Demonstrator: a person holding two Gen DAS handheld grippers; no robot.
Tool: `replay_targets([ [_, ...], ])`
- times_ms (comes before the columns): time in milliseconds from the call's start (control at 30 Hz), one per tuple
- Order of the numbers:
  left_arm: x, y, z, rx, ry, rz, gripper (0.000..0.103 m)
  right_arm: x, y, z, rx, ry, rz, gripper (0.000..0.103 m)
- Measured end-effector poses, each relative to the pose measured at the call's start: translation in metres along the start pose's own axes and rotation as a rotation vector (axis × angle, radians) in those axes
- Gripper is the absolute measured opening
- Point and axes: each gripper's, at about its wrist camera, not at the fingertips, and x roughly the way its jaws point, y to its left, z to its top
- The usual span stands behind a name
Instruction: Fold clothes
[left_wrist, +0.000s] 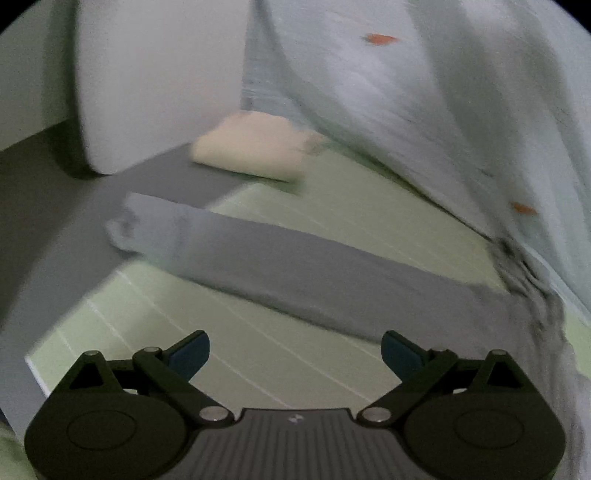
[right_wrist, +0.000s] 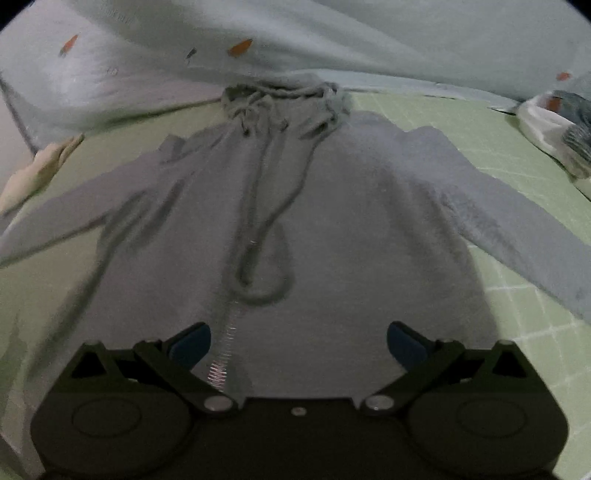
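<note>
One grey zip hoodie (right_wrist: 332, 221) is spread flat, front up, on the green grid-lined surface (right_wrist: 517, 314), sleeves stretched out to both sides. The fingers of the left gripper (left_wrist: 295, 356) are held wide over the mat just short of one sleeve (left_wrist: 295, 273), nothing between them. The right gripper (right_wrist: 299, 345) is likewise spread wide above the hoodie's lower front, empty.

The left tool (left_wrist: 295, 354) hangs over a green gridded mat (left_wrist: 332, 214), its 2 blue pads wide apart with nothing between them. A grey sleeve (left_wrist: 277, 266) lies stretched across the mat. Beyond it sits a folded cream cloth (left_wrist: 251, 151). Pale fabric with orange marks (left_wrist: 424, 92) fills the right side, blurred.
</note>
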Motion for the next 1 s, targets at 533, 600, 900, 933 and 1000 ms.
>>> replay_targets([
  [533, 0.099, 0.135, 0.089, -0.253, 0.046, 0.105, 0.052, 0.012, 0.072, -0.029, 0.136, 0.057, -0.195, 0.103],
  [600, 0.109, 0.136, 0.091, -0.233, 0.057, 0.136, 0.052, 0.013, 0.075, -0.029, 0.152, 0.063, -0.209, 0.103],
  [900, 0.117, 0.141, 0.095, -0.140, 0.007, 0.218, 0.010, 0.019, 0.079, -0.024, 0.218, 0.086, -0.253, 0.103],
  [933, 0.115, 0.145, 0.095, -0.135, -0.003, 0.224, 0.010, 0.020, 0.080, -0.023, 0.221, 0.085, -0.255, 0.103],
  [1000, 0.108, 0.157, 0.097, -0.153, -0.021, 0.232, 0.009, 0.021, 0.080, -0.024, 0.223, 0.083, -0.256, 0.103],
])
